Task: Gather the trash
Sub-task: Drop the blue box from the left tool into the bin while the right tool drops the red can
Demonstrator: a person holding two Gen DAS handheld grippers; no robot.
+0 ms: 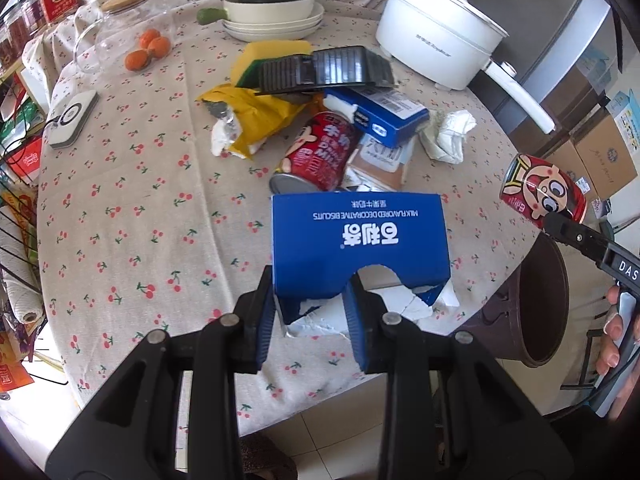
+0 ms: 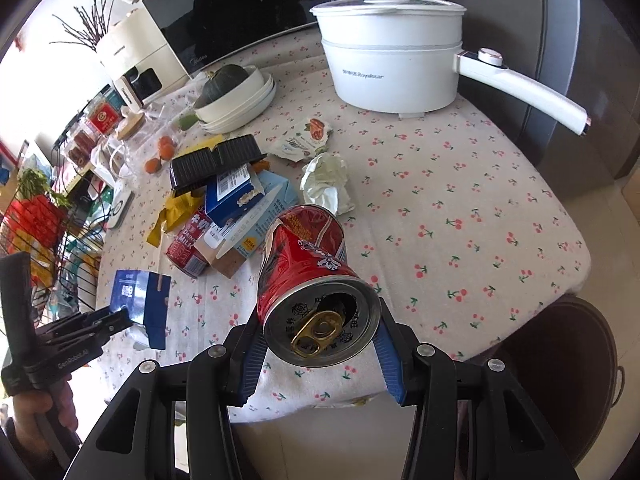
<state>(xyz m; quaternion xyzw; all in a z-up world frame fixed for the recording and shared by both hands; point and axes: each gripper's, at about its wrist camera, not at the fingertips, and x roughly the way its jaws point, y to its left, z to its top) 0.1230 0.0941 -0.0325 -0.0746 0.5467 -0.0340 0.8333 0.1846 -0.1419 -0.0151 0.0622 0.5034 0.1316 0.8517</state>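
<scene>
the left hand-held gripper [image 1: 310, 312] is clamped on the torn end of a blue box [image 1: 358, 242], held over the near edge of the surface [image 1: 120, 208]; its long axis runs toward 12 o'clock in the left wrist view. only the right wrist view shows the can's opened top with its gold pull tab. there the right hand-held gripper [image 2: 318, 344] is clamped on a dented red can [image 2: 308, 276], base pointing to 12 o'clock. a brown bin [image 1: 536, 300] stands at 4 o'clock.
</scene>
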